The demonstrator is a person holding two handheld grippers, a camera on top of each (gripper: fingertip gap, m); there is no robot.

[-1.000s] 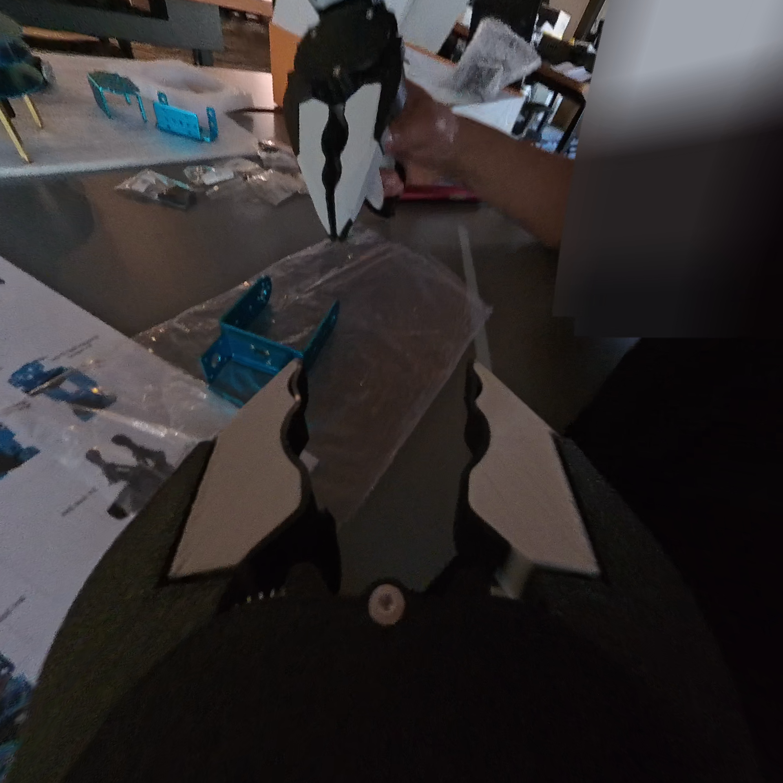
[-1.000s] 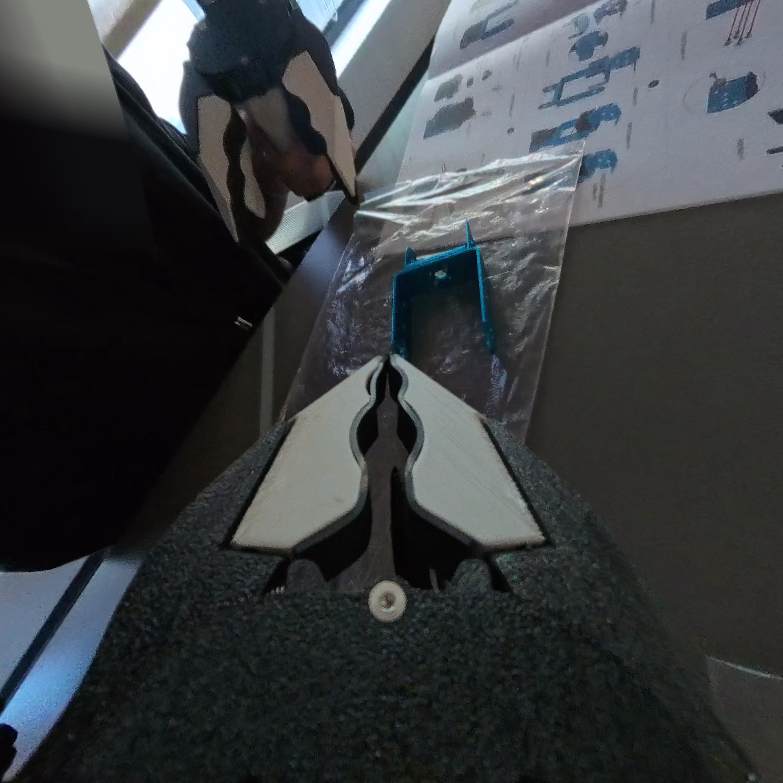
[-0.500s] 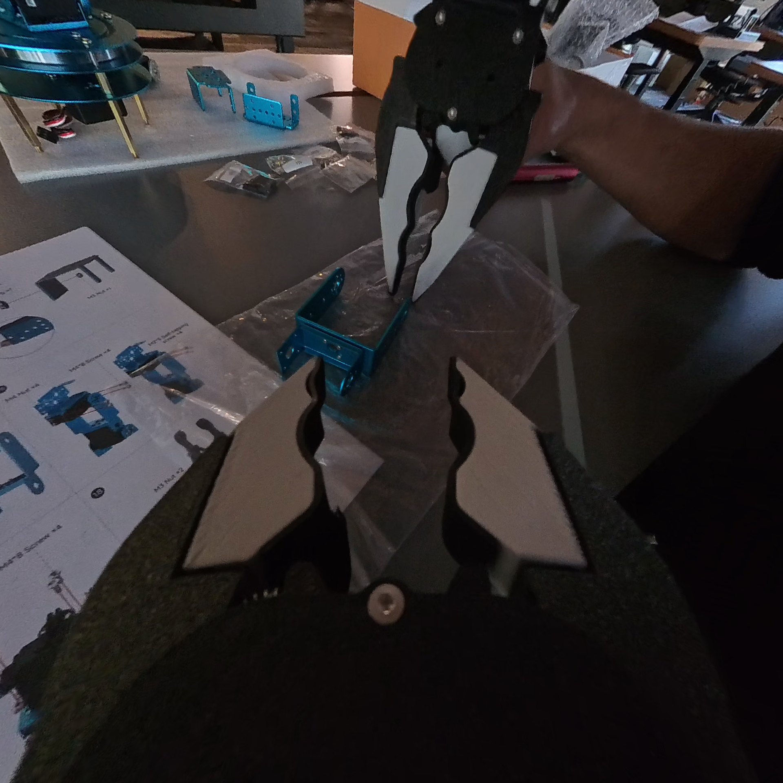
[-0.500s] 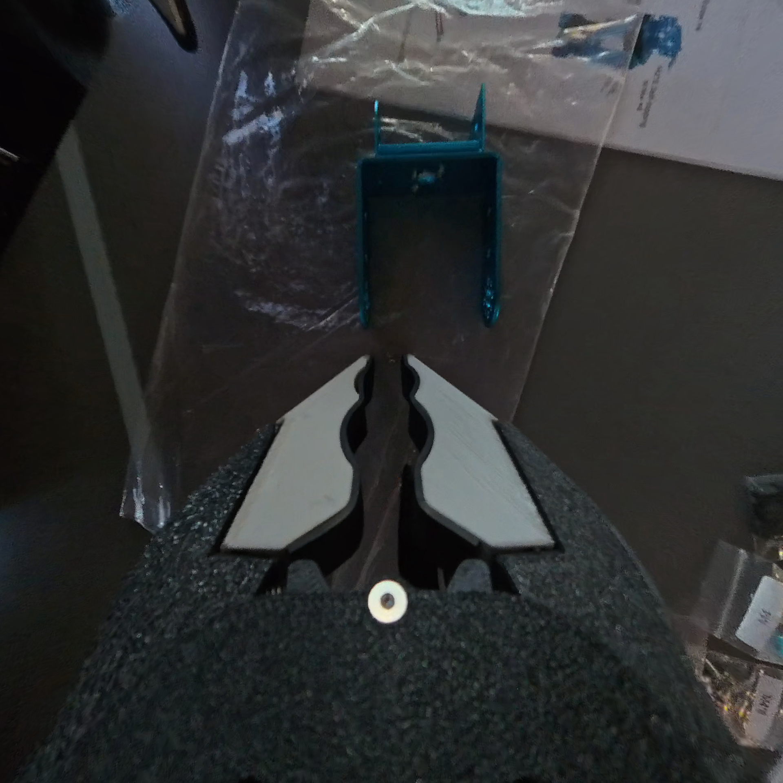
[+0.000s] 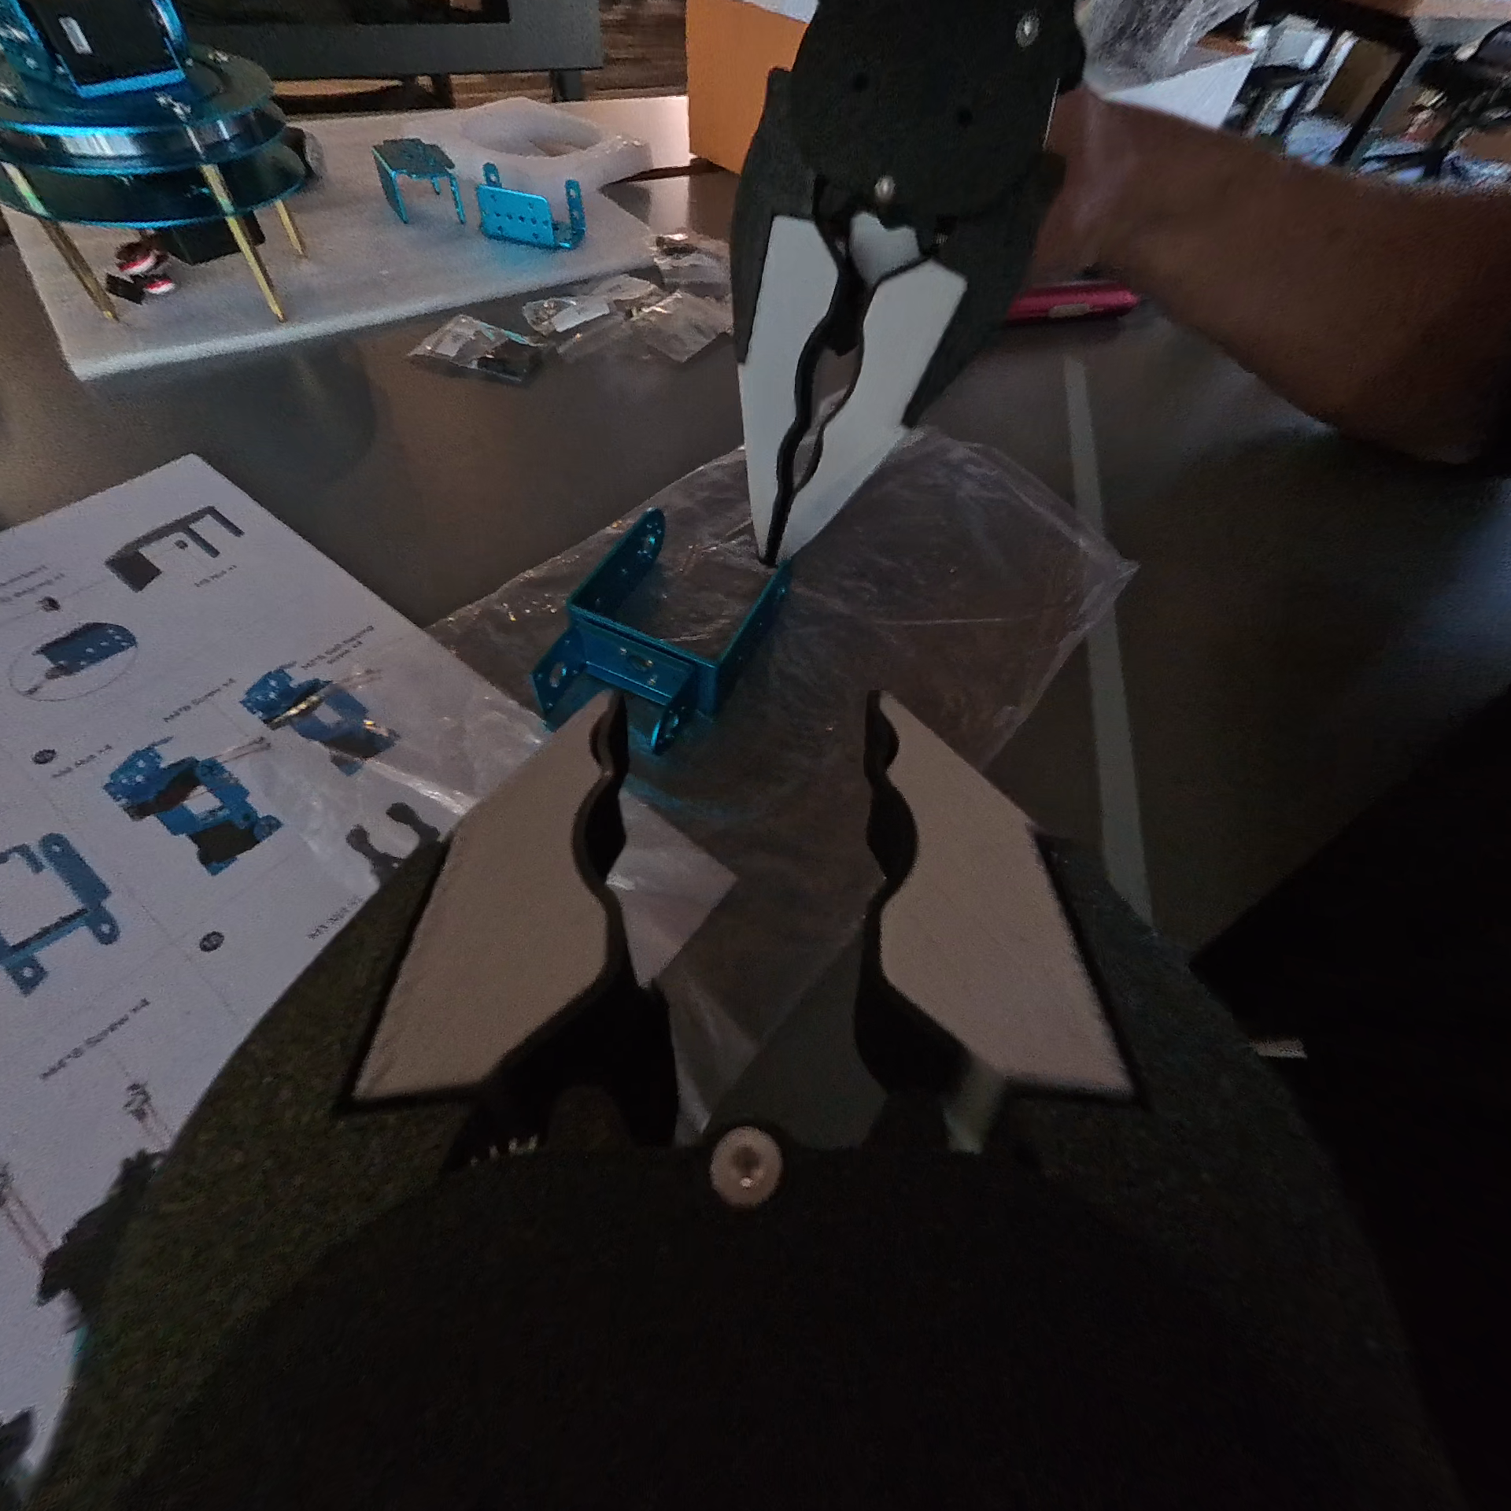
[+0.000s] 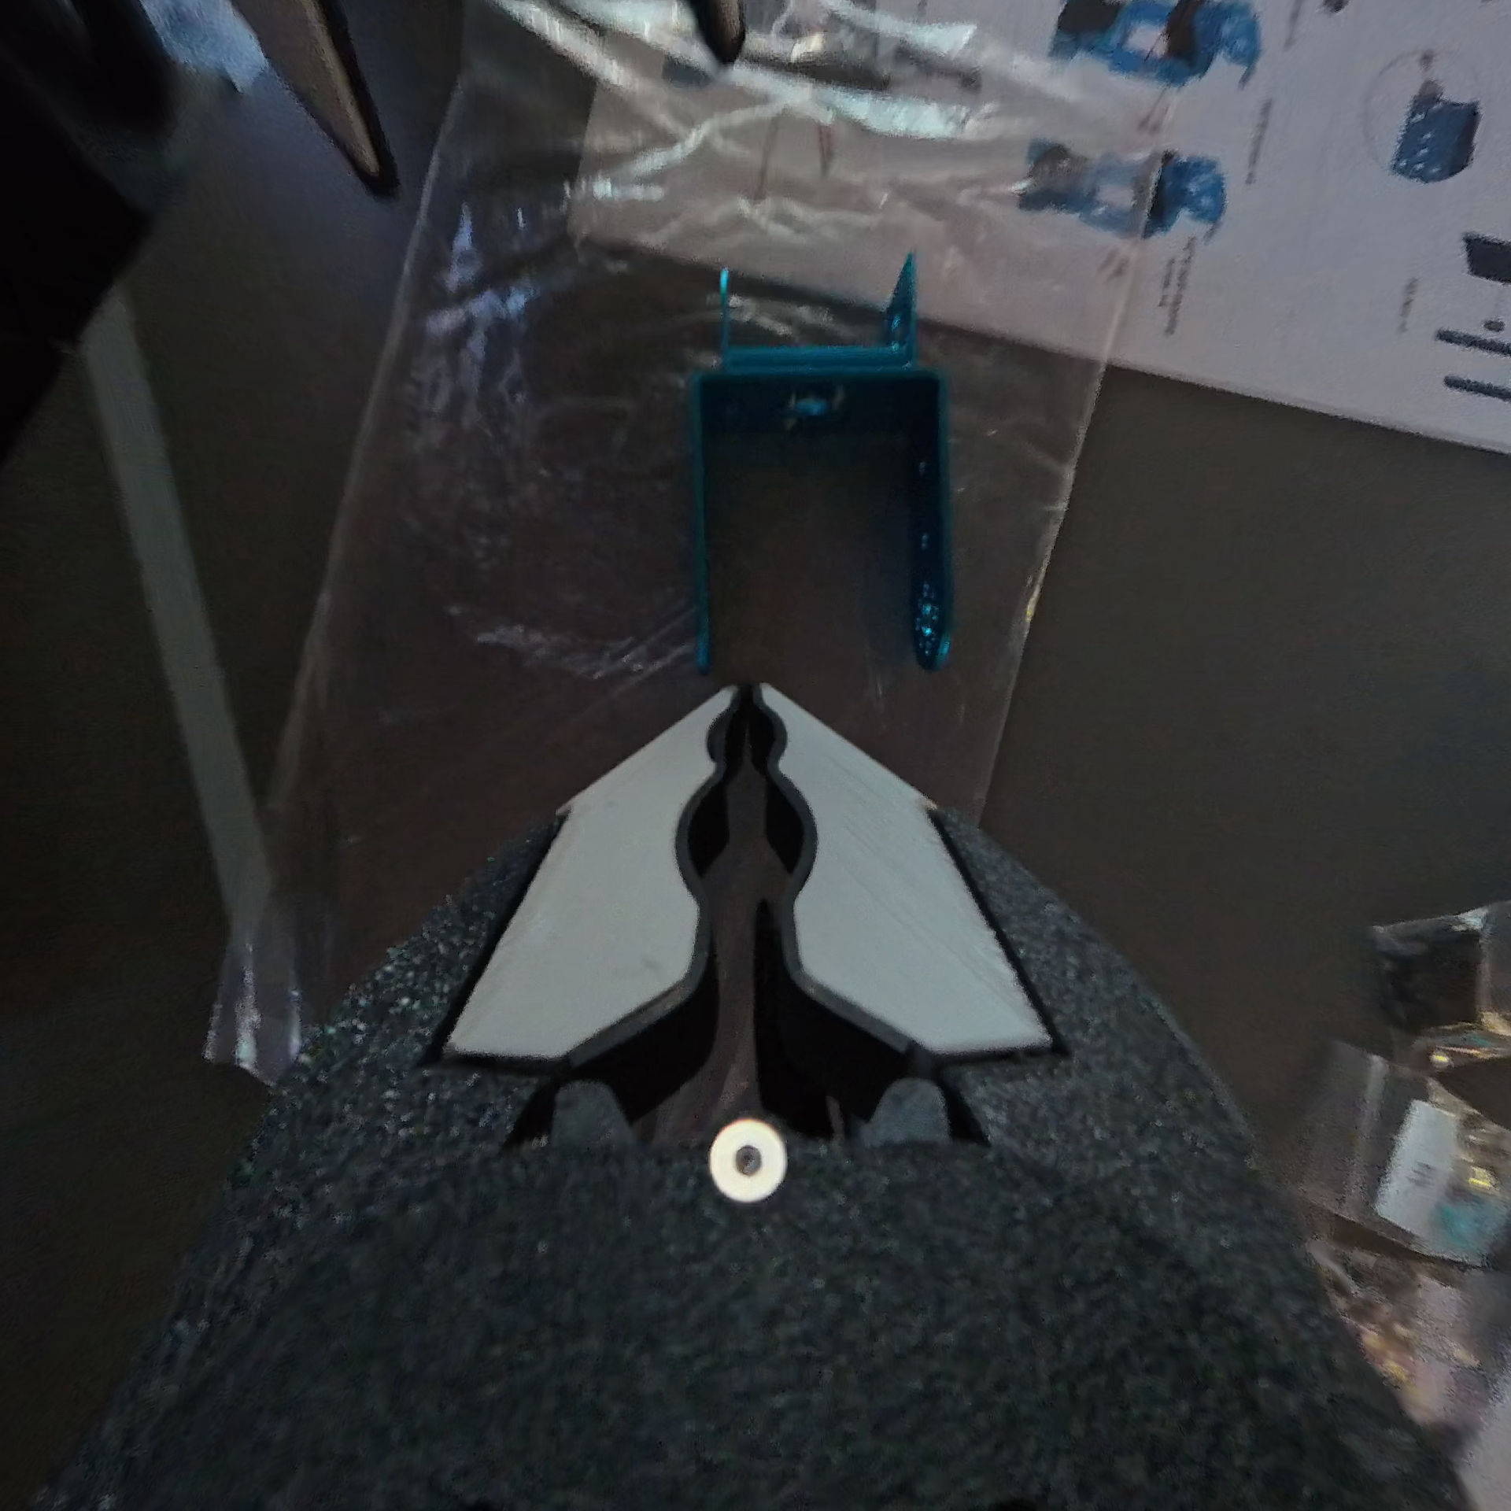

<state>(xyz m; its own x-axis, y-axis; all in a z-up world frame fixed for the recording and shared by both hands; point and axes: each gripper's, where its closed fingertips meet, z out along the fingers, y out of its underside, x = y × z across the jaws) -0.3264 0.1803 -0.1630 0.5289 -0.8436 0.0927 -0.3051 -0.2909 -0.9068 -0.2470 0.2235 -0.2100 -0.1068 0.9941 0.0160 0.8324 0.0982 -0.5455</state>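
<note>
Since half a second ago your right gripper (image 6: 748,691) has narrowed from slightly parted to tips nearly meeting, and it has come lower, its points now just at the end of the near arm of the blue bracket (image 5: 654,634). From the pictures you cannot tell whether it pinches the bag's film or only touches it; it has no hold on the metal itself.

The bracket is anodised blue metal, two U-shaped pieces joined back to back: a larger U with long, hole-pierced, round-ended arms that opens toward your right gripper, and a smaller U with short ears on the far side. It lies inside a clear plastic bag (image 5: 940,589) on the dark table (image 5: 409,458), the bag overlapping the corner of a printed instruction sheet (image 5: 163,736).

Your left gripper (image 5: 744,703) is wide open, holding nothing, poised over the bag's near end, its left finger just beside the bracket's small ears.

Farther back lie small parts bags (image 5: 572,327), and on a white foam pad (image 5: 343,270) stand two more blue brackets (image 5: 482,196).
</note>
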